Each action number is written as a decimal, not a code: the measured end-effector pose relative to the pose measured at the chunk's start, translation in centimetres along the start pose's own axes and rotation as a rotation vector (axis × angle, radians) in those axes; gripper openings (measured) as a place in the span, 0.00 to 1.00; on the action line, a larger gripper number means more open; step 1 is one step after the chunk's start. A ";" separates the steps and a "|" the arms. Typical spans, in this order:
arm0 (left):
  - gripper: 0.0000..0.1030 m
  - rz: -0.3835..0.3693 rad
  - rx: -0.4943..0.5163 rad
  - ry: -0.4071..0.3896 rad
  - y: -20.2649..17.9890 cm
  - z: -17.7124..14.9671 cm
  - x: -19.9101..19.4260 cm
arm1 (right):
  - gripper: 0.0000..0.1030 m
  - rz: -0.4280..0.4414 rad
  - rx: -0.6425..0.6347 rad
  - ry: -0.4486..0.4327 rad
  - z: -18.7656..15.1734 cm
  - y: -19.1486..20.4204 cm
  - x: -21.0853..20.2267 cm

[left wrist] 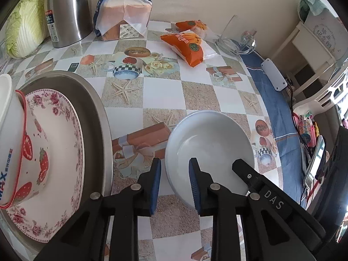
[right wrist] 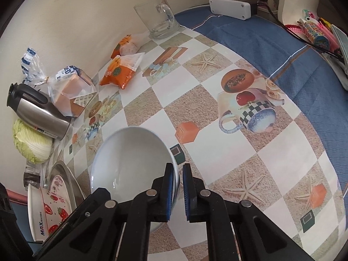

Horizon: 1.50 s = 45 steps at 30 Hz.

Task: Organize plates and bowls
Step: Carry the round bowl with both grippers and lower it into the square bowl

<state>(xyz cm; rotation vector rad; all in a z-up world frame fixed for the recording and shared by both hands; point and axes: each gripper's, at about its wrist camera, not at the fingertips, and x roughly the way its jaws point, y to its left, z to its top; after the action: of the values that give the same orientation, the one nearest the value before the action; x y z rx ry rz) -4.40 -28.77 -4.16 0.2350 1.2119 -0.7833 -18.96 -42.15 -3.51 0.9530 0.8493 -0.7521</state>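
Observation:
A white deep plate [left wrist: 208,139] [right wrist: 130,158] lies on the patterned tablecloth. My right gripper [right wrist: 177,165] is shut on its right rim, and one of its black fingers [left wrist: 241,169] shows over the plate in the left wrist view. My left gripper [left wrist: 174,161] straddles the plate's left rim with one pad inside and one outside. A thin strip of cloth shows between the outer pad and the rim. To the left, a steel tray [left wrist: 95,113] holds a floral plate [left wrist: 63,143] with a strawberry bowl [left wrist: 28,152] on it.
At the back stand a steel kettle [left wrist: 67,10], a cabbage [left wrist: 24,28], a bagged loaf [left wrist: 124,10], orange snack packets [left wrist: 187,45] and a glass mug [left wrist: 235,34]. A blue cloth [left wrist: 280,126] with a white box [left wrist: 274,74] covers the table's right edge.

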 end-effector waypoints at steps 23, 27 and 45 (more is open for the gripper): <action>0.10 -0.015 0.009 -0.068 0.2 0.7 -0.4 | 0.08 -0.032 -0.049 -0.003 -0.2 0.8 0.2; 0.10 -0.017 0.024 -0.116 0.0 1.0 -2.6 | 0.09 -0.020 -0.065 -0.036 0.0 1.5 -1.4; 0.10 -0.036 0.013 -0.316 2.5 1.6 -12.5 | 0.10 0.066 -0.166 -0.195 -0.8 7.9 -10.0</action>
<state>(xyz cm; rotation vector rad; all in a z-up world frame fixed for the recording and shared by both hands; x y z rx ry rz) -3.22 -22.68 7.08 0.0953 0.9152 -0.8259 -17.17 -36.65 7.93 0.7437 0.6950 -0.6937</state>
